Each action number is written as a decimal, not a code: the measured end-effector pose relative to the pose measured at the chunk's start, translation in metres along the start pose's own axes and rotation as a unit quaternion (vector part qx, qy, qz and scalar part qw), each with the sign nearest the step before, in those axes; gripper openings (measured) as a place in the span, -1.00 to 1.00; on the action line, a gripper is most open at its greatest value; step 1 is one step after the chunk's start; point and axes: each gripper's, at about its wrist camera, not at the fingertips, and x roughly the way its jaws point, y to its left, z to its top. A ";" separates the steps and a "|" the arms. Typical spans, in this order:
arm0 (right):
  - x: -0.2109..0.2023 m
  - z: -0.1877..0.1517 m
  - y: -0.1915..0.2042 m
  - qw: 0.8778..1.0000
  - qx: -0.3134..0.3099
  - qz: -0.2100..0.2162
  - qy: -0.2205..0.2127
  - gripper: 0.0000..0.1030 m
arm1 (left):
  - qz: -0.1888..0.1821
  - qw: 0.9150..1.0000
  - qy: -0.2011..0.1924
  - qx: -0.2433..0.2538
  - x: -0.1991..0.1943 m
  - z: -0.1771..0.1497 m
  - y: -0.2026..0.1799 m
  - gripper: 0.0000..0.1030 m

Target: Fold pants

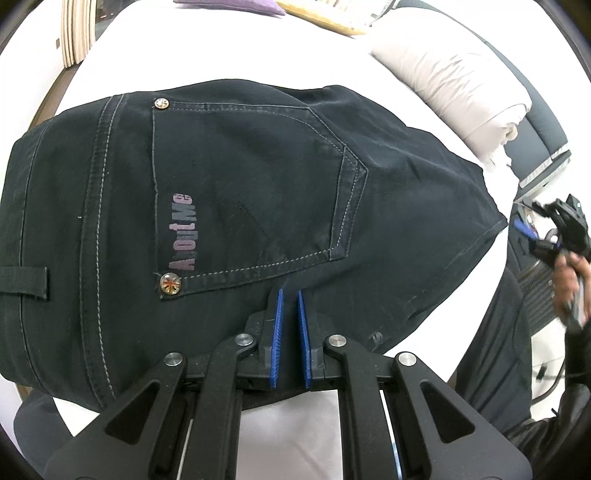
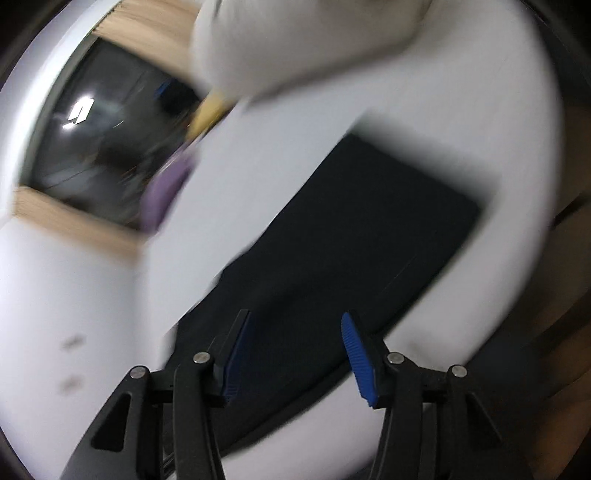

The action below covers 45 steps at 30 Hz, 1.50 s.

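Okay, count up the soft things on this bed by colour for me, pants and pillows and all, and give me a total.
Black: 1, the folded pants
White: 1, the bulky pillow or rolled duvet
Purple: 1, the cushion
Yellow: 1, the cushion beside the purple one
Total: 4
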 end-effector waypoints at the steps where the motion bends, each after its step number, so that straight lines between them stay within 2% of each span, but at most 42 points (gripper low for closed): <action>1: 0.013 -0.017 0.006 0.999 0.004 0.022 0.031 0.04 | 0.000 1.000 0.000 0.000 0.000 -0.001 0.000 -0.83; 4: 0.049 -0.051 0.017 0.993 0.026 0.074 0.093 0.04 | 0.004 1.000 -0.001 0.003 -0.001 -0.002 0.000 -0.83; 9: 0.086 -0.080 0.014 0.982 0.075 0.088 0.147 0.04 | 0.000 1.000 -0.005 -0.003 -0.004 -0.005 0.002 -0.83; 16: 0.096 -0.083 0.005 0.980 0.093 0.088 0.152 0.04 | 0.004 1.000 -0.006 -0.004 -0.005 -0.006 0.004 -0.83; 22: 0.108 -0.081 0.003 0.974 0.106 0.117 0.161 0.03 | 0.009 1.000 -0.005 -0.003 -0.004 -0.005 0.001 -0.83; 23: 0.109 -0.081 0.003 0.974 0.105 0.117 0.161 -0.03 | 0.009 1.000 -0.005 -0.003 -0.003 -0.005 0.001 -0.83; 25: 0.115 -0.079 0.000 0.975 0.103 0.111 0.162 -0.54 | 0.009 1.000 -0.005 -0.002 -0.003 -0.005 0.001 -0.83; 27: 0.117 -0.079 -0.004 0.976 0.104 0.101 0.165 -0.80 | 0.008 1.000 -0.004 -0.002 -0.003 -0.005 0.001 -0.83; 28: 0.116 -0.079 -0.008 0.976 0.104 0.099 0.165 -0.86 | 0.008 1.000 -0.004 -0.002 -0.002 -0.005 0.001 -0.83; 37: 0.094 -0.085 -0.006 0.985 0.066 0.070 0.144 -0.94 | 0.008 1.000 0.001 0.002 -0.002 -0.004 0.000 -0.83; 41: 0.092 -0.093 -0.017 0.985 0.073 0.064 0.144 -0.96 | 0.014 1.000 0.003 0.007 -0.004 -0.005 -0.001 -0.83; 45: 0.098 -0.086 -0.014 0.985 0.055 0.061 0.152 -0.96 | 0.009 1.000 0.003 0.004 -0.005 -0.004 0.002 -0.83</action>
